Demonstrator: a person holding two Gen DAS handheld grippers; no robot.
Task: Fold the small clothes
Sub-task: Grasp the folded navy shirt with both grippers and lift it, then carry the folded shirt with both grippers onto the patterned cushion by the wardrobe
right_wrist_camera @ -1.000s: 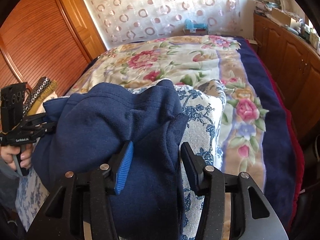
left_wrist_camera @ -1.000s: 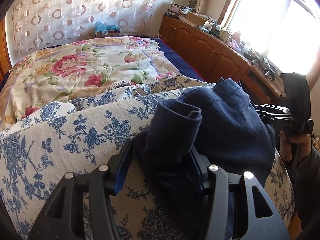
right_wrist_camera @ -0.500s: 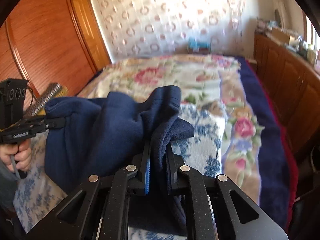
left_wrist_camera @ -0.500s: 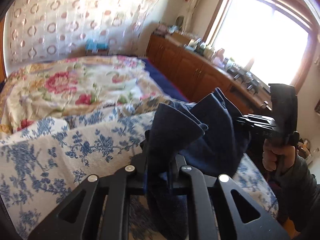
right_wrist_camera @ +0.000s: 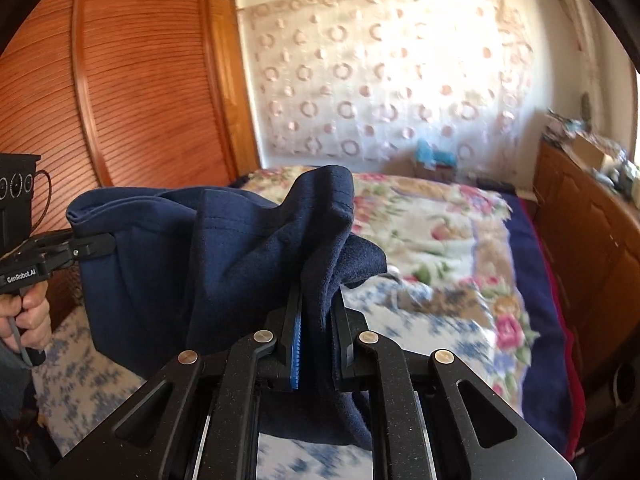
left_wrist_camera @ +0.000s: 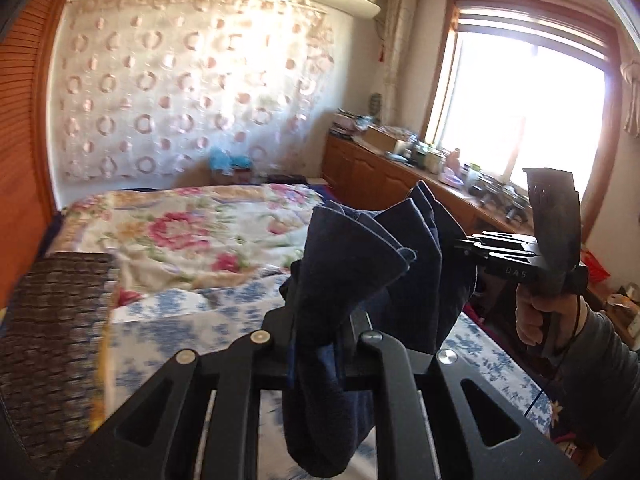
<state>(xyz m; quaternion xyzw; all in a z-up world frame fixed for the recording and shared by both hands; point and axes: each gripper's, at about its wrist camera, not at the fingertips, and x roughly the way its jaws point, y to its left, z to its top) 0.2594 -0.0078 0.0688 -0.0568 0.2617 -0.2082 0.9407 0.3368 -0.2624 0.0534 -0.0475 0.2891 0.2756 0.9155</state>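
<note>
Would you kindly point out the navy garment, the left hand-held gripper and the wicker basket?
navy garment [right_wrist_camera: 248, 248]: right wrist view, broad fabric panel between the grips.
left hand-held gripper [right_wrist_camera: 94, 246]: right wrist view, fingertips clamping the cloth's corner.
wicker basket [left_wrist_camera: 52, 320]: left wrist view, woven side.

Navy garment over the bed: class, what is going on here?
A person holds a two-finger tool in each hand. The left tool and the right tool are each shut on a bunched edge of the navy garment, which hangs between them above the blue-flowered cover on the bed.
</note>
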